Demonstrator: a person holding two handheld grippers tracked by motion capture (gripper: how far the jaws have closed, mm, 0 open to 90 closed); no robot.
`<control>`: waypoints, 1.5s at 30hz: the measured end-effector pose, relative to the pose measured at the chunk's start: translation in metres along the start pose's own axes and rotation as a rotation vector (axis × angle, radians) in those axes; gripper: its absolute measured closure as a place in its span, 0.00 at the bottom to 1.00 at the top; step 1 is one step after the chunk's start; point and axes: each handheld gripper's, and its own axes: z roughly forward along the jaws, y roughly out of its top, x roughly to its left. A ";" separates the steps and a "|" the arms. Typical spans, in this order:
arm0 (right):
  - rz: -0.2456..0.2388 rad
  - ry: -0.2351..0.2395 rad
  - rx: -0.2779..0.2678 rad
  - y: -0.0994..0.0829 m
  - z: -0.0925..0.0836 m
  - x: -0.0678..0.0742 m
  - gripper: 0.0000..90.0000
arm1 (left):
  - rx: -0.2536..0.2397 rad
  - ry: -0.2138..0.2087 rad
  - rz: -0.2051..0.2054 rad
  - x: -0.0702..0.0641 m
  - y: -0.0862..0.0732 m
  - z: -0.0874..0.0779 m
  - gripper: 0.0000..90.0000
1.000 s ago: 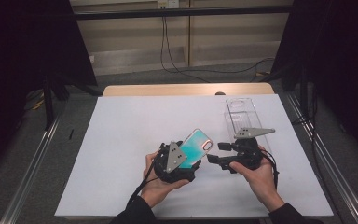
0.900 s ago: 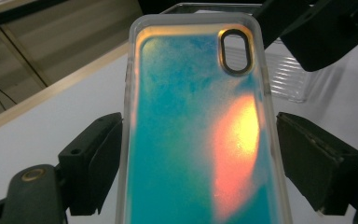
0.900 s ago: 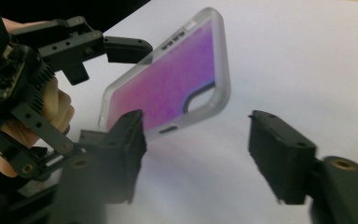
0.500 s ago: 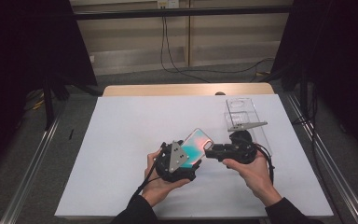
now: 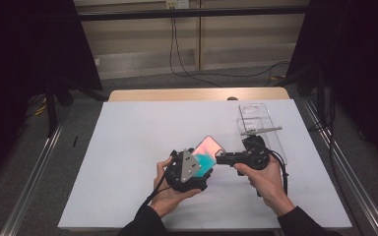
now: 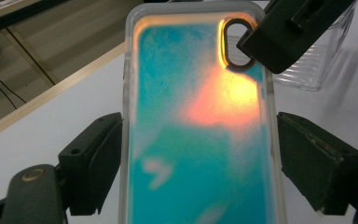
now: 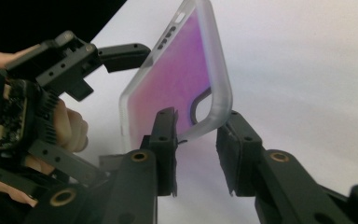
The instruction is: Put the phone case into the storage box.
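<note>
A phone case with a shimmering teal, orange and pink back and a frosted rim is held tilted above the white table cover. My left gripper is shut on its two long sides. My right gripper comes in from the right. Its jaws have just been closing, and its pads now press on the case's corner by the camera cut-out. One right jaw covers that cut-out in the left gripper view. A left finger reaches behind the case.
A clear plastic box lies at the back right of the white cover, just behind my right hand. The wooden table edge runs along the far side. Metal rails flank the table.
My right gripper has moved left to the case, rolled over, and closed its jaws on the top corner. The left hand and the case have kept still.
</note>
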 end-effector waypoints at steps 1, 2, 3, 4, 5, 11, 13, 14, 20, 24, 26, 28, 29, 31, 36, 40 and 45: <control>0.005 0.003 -0.004 0.000 0.000 0.000 0.77 | 0.001 0.002 0.000 0.000 0.000 0.000 0.19; 0.008 0.001 -0.006 0.001 0.001 0.000 0.78 | 0.001 0.004 0.002 0.000 0.000 0.000 0.19; 0.012 0.000 -0.003 0.001 0.001 0.000 0.77 | 0.001 0.006 0.005 0.000 -0.001 0.000 0.19; 0.019 0.000 0.001 0.001 0.002 0.000 0.77 | 0.005 0.007 0.009 0.000 -0.001 0.000 0.19; 0.021 -0.002 0.003 0.001 0.003 0.000 0.77 | 0.006 0.010 0.013 0.000 -0.001 0.001 0.19; 0.055 0.001 0.001 0.000 0.006 -0.003 0.78 | 0.011 0.014 0.020 0.000 -0.003 0.002 0.19; 0.073 0.007 -0.003 -0.001 0.006 -0.003 0.79 | 0.006 0.017 0.019 -0.001 -0.003 0.003 0.19; 0.077 0.010 -0.008 -0.001 0.006 -0.003 0.79 | 0.003 0.017 0.020 -0.001 -0.003 0.003 0.19; 0.113 0.031 -0.025 -0.001 0.006 -0.005 0.85 | -0.005 0.023 0.032 -0.001 -0.003 0.003 0.19; 0.130 0.076 -0.042 0.000 0.006 -0.006 0.89 | -0.007 0.028 0.030 0.000 -0.004 0.006 0.19; 0.131 0.078 -0.042 -0.001 0.006 -0.005 0.90 | -0.009 0.031 0.021 0.001 -0.004 0.006 0.19; 0.125 0.079 -0.055 -0.001 0.006 -0.004 0.90 | -0.022 0.037 0.027 0.002 -0.004 0.007 0.19; 0.126 0.080 -0.063 0.000 0.005 -0.004 0.90 | -0.027 0.034 0.020 0.003 -0.004 0.007 0.19; 0.116 0.079 -0.078 0.000 0.006 -0.003 0.90 | -0.032 0.011 0.004 0.007 -0.005 0.008 0.19; 0.102 0.091 -0.095 0.001 0.004 -0.005 0.91 | -0.043 -0.011 -0.040 0.009 -0.004 0.008 0.11; 0.071 0.070 -0.106 0.001 0.003 -0.005 0.91 | -0.070 -0.013 -0.062 0.010 -0.003 0.006 0.07; 0.017 0.051 -0.142 0.003 -0.002 -0.007 0.91 | -0.067 -0.026 -0.107 0.016 -0.004 0.007 0.06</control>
